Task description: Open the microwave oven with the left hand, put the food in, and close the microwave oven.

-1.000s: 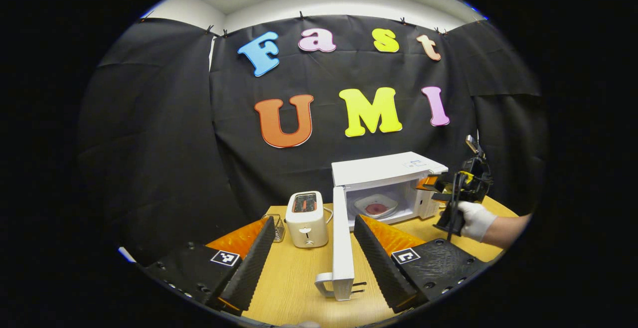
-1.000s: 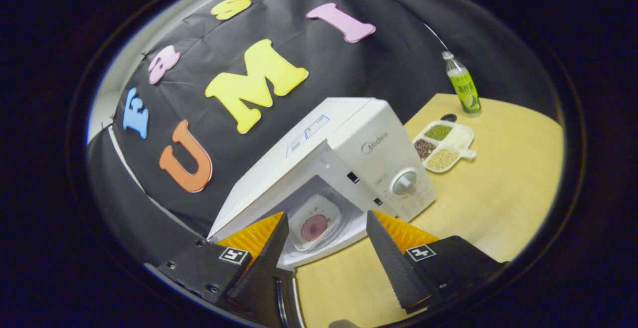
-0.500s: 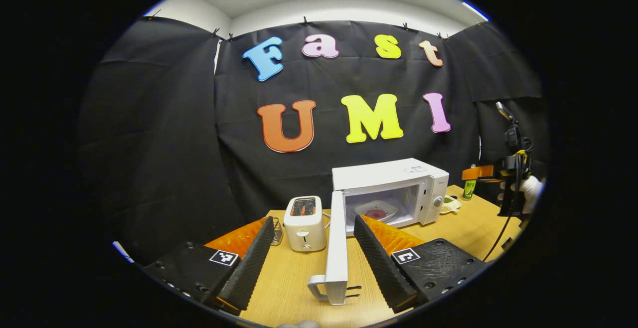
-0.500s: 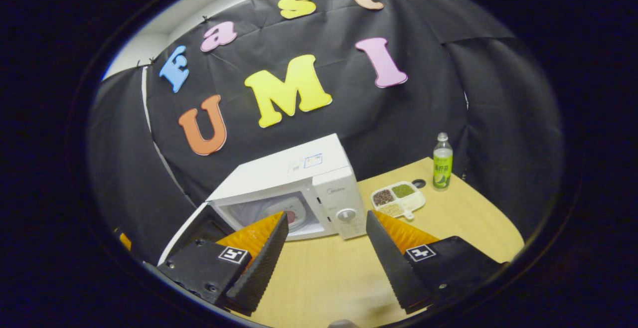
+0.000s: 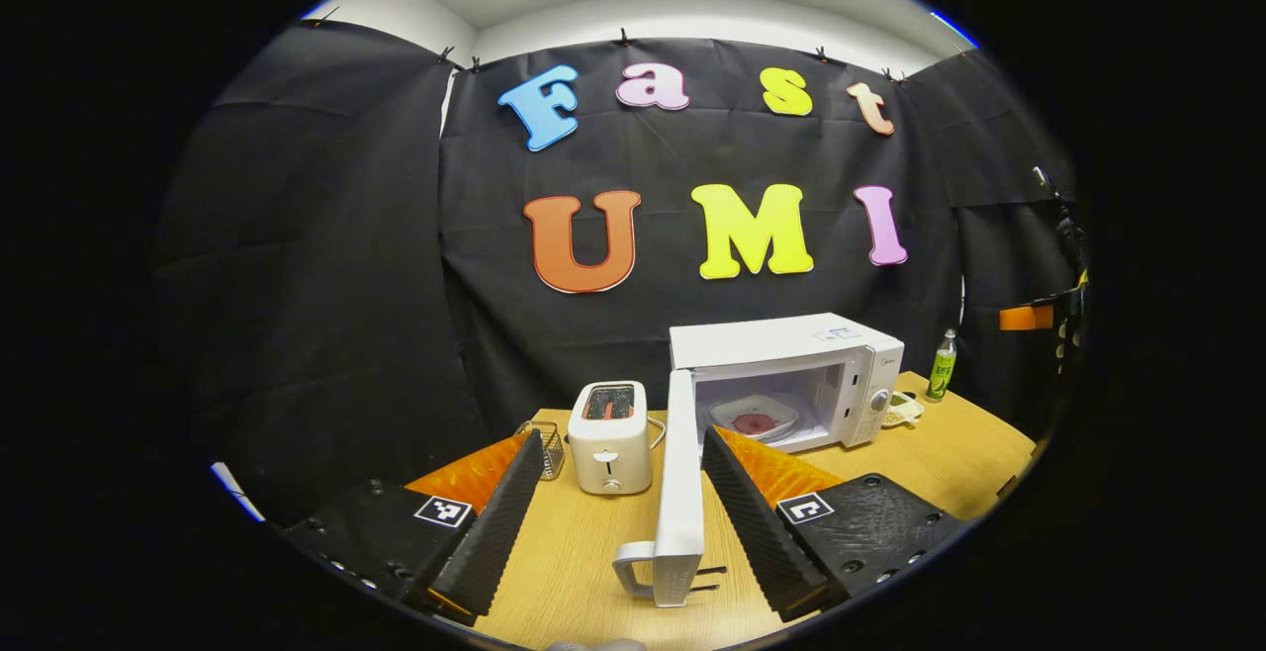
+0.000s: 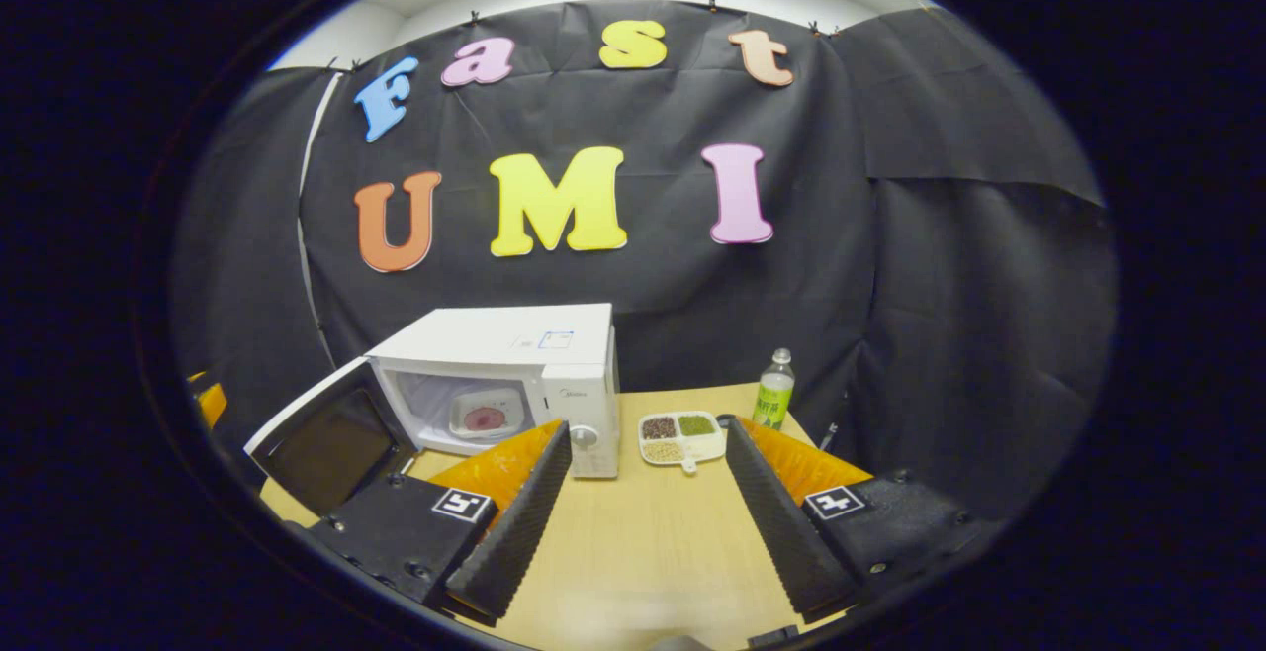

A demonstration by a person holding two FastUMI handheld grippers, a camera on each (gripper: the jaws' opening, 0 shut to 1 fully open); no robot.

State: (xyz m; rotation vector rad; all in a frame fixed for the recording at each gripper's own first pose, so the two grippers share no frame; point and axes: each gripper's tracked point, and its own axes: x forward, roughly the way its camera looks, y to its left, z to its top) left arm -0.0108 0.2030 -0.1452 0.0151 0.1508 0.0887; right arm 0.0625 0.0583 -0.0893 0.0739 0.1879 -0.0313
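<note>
Standing open on table (image 5: 584, 552): microwave (image 5: 786, 339), door (image 5: 680, 473) swung out edge-on toward left gripper (image 5: 623, 522), handle end nearest. Plate of food (image 5: 754, 421) inside cavity. Left gripper spread wide, empty, straddling door; closing push likely its job. Right gripper (image 6: 643, 522) equally wide, empty, farther off.

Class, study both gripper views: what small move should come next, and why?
Probably the left gripper, open beside the microwave door, should push it shut: the plate of food already sits inside the microwave, and the open right gripper is well clear.
</note>
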